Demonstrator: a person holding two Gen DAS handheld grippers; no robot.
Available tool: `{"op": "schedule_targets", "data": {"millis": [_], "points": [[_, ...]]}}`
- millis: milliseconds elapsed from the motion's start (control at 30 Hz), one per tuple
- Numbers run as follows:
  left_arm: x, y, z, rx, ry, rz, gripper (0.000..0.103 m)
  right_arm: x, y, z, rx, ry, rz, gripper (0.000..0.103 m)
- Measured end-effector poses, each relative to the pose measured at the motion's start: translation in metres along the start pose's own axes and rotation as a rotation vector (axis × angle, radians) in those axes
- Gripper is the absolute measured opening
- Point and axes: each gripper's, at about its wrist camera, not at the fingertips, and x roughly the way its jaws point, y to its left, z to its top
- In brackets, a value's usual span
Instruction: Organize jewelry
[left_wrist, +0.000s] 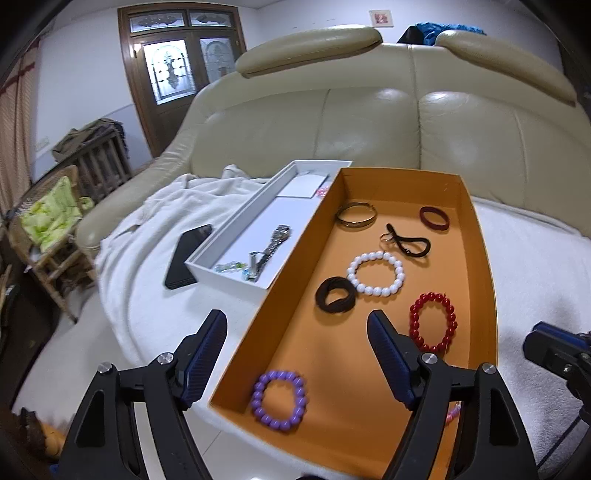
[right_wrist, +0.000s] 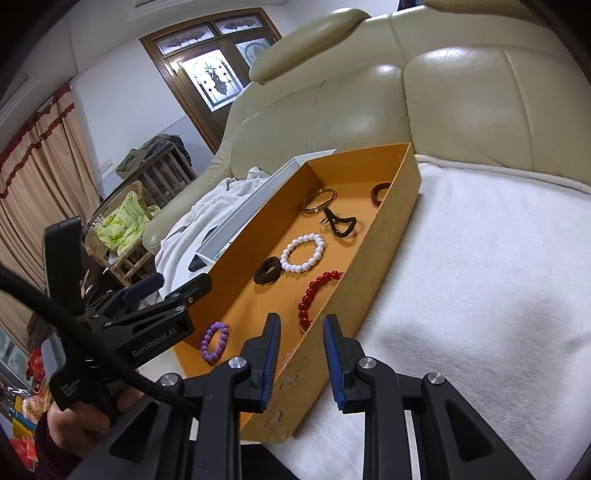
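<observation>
Left gripper (left_wrist: 295, 354): its two blue fingers are wide apart and hold nothing. It sits at the bottom middle of the left view, over the near end of the orange box. One finger is outside the box's left wall and one is above the box floor.
Right gripper (right_wrist: 301, 354): a gap shows between its fingers and nothing is in it. It is at the bottom of the right view, with the box's right wall between the fingers.
Orange box (left_wrist: 476, 236): long and open, on a white blanket (left_wrist: 535, 280) on a cream sofa (left_wrist: 369, 125).
Purple bead bracelet (left_wrist: 279, 401): on the box floor, lower middle of the left view.
Red bead bracelet (left_wrist: 433, 321): right of the left gripper's right finger.
White bead bracelet (left_wrist: 375, 273): middle of the box, touching a black hair tie (left_wrist: 334, 295).
White box (left_wrist: 236, 236): just left of the orange box, with a metal watch (left_wrist: 275, 240) inside.
Black phone (left_wrist: 188, 254): on the blanket, left of the white box.
</observation>
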Motion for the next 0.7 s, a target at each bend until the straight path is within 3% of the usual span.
{"op": "schedule_targets", "data": {"millis": [233, 367, 700], "points": [[-0.041, 0.002, -0.009, -0.017, 0.002, 0.056, 0.080, -0.030, 0.020, -0.008, -0.077, -0.017, -0.098, 0.026], [-0.070, 0.008, -0.013, -0.017, -0.046, 0.096, 0.080, -0.053, 0.028, -0.013, -0.075, -0.034, -0.112, 0.026], [-0.131, 0.027, -0.015, -0.020, -0.083, 0.098, 0.081, -0.103, 0.059, -0.024, -0.096, -0.052, -0.157, 0.026]]}}
